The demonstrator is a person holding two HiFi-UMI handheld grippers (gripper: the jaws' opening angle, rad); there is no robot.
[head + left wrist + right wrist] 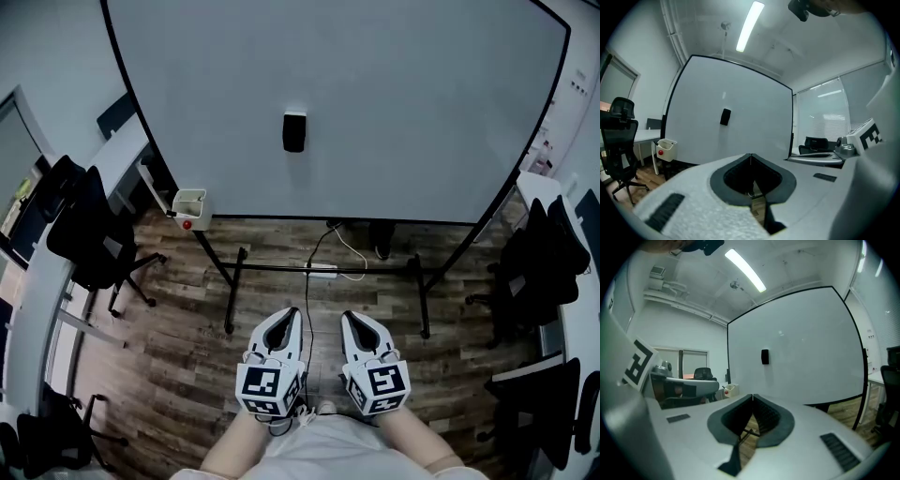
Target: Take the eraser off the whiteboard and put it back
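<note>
Eraser (pixel 294 131) is on the whiteboard (pixel 422 103): black, upright, stuck roughly mid-board, slightly left of centre in the head view, well clear of all 4 edges. Nothing touches it.

Whiteboard stands on a black stand (pixel 230 292) over the wood floor (pixel 178 314). A small white box (pixel 190 201) hangs at the board's lower left corner, with a red round thing (pixel 187 224) on its front. A white power strip (pixel 322 269) lies on the floor under the board's bottom edge.

The 2 grippers sit low in the head view, side by side, near each other but apart, well short of the board and pointing toward it. Left gripper (pixel 292 312): jaws together, tips meeting, nothing between them. Right gripper (pixel 346 316): jaws together too, tips touching, empty. The person's forearms (pixel 230 450) show behind them at the bottom of the head view.

In the left gripper view the eraser is far off, above the closed tips and a little to their left. In the right gripper view it is far off, above the tips and slightly to their right.

Black office chairs stand at both sides of the room, 1 at the left (pixel 89 230) and more at the right (pixel 534 267), all well apart from the board's middle.
</note>
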